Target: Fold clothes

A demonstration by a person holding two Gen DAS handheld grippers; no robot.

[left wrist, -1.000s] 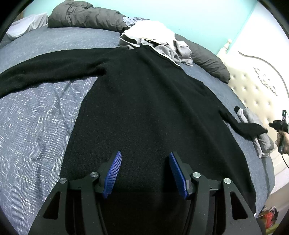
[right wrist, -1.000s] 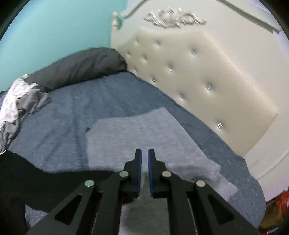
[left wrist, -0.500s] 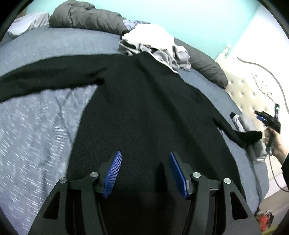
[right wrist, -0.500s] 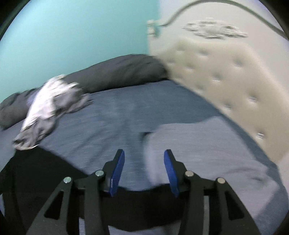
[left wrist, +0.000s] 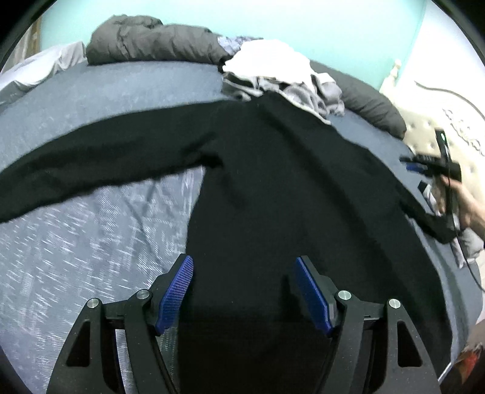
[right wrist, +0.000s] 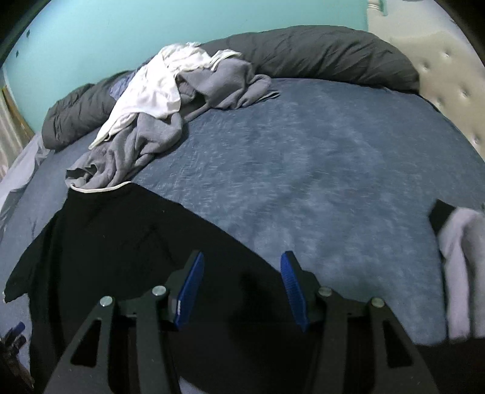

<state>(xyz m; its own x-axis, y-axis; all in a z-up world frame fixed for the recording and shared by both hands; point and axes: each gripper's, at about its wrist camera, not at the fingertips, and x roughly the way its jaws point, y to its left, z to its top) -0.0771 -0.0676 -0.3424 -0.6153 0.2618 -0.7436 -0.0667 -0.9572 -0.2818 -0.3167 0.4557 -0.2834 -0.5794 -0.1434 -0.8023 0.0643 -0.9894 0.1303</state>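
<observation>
Now both claws, left (left wrist: 242,291) and right (right wrist: 239,288), hover released over the black sweater (left wrist: 288,197).

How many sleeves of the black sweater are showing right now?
2. One sleeve stretches left across the bed; the other sleeve runs right, toward the right gripper. The sweater lies flat.

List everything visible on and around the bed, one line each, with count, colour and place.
black sweater: one, black, spread flat on the bed, one sleeve stretched out sideways
clothes pile: one heap, white and grey, beyond the sweater's collar
duvet: one, dark grey, bunched along the far edge
folded garment: one, pale grey, near the headboard side
bedspread: one, blue-grey
headboard: one, cream, tufted
wall: turquoise
left gripper: open, above the sweater's body
right gripper: open, above the sweater's edge
</observation>
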